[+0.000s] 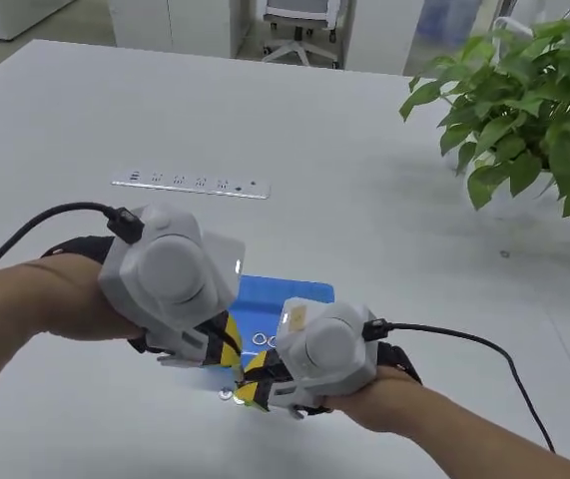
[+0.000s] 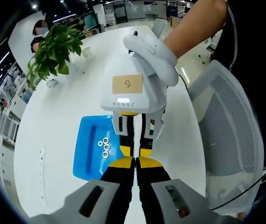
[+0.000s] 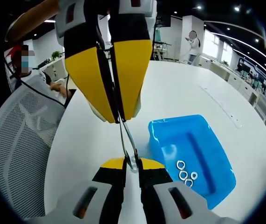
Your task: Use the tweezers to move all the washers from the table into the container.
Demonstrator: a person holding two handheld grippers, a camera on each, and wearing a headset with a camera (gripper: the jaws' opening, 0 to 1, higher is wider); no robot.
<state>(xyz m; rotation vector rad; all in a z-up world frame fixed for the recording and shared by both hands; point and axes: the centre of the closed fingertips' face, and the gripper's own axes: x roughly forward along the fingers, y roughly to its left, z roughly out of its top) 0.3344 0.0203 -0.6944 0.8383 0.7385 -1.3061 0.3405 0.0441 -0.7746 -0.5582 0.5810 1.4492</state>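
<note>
Handheld rig: left gripper point(image 2: 136, 162) and right gripper point(image 3: 132, 164) with rounded pale-grey housings, yellow-and-black jaws, a black cable point(image 1: 55, 211) off each rear, tan paper label point(image 2: 127, 84) on the right's casing, black strap point(image 1: 75, 246) at one wrist.

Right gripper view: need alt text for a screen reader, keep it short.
The left gripper, reaching in from the top, clamps tweezers whose tips point down between the nearly shut jaws of the right gripper at the bottom. To the right on the white table sits a blue container holding a few washers.
</note>
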